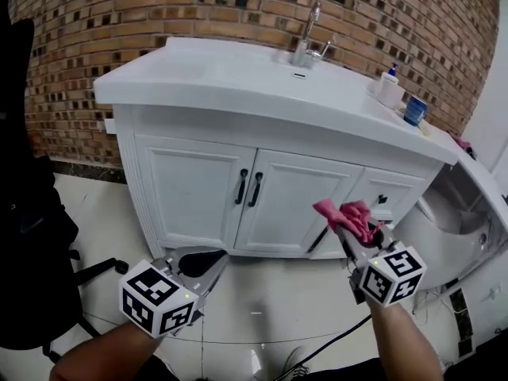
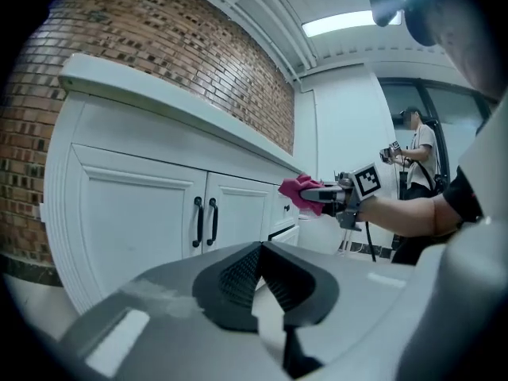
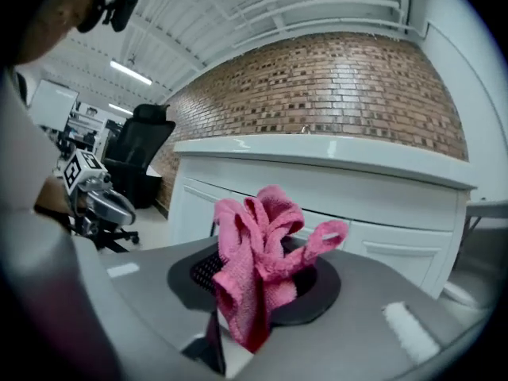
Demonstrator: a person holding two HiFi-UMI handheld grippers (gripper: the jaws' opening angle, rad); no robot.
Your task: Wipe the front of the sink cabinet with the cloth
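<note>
Holding a bunched pink cloth (image 1: 343, 213), your right tongs (image 1: 350, 235) are clamped on it, in the air before the right side of the white sink cabinet (image 1: 198, 189) and short of its front. Your left tongs (image 1: 214, 260) hang lower, before the double doors, pressed together with nothing between them. Up on the counter (image 1: 222, 74), a faucet (image 1: 305, 42) stands at the back edge, and a soap bottle (image 1: 389, 88) and blue cup (image 1: 414, 110) sit near the right end. A black chair (image 1: 24, 213) stands on the floor at the left.
</note>
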